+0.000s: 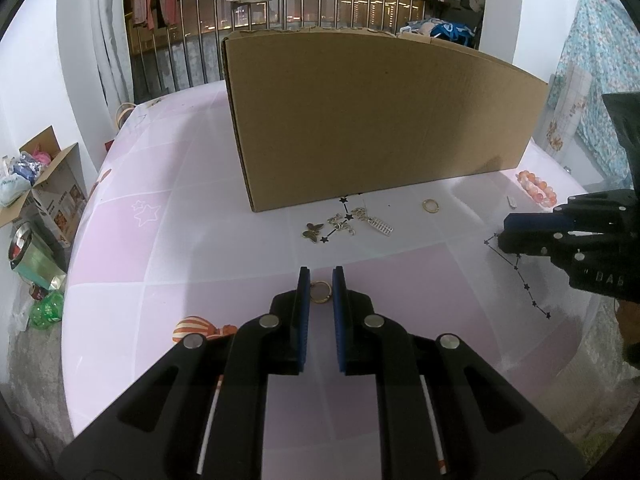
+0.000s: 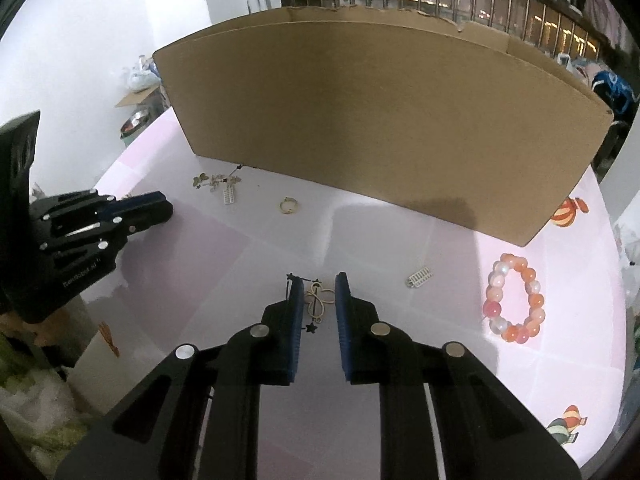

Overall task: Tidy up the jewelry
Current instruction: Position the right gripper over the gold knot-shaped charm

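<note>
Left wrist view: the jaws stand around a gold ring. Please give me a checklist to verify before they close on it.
1. Gold ring lies between the jaws of the left gripper: ok.
2. Jaws apart, not yet pinching the ring: ok.
3. Ring centred in the gap: ok, roughly.
4. Fingertips low enough to catch the flat ring on the pink tablecloth: cannot tell.
5. Other pieces out of the way: ok; the butterfly charm lies farther on, near the cardboard box.
6. Right gripper apart from the left: ok; it straddles its own gold charm.
</note>
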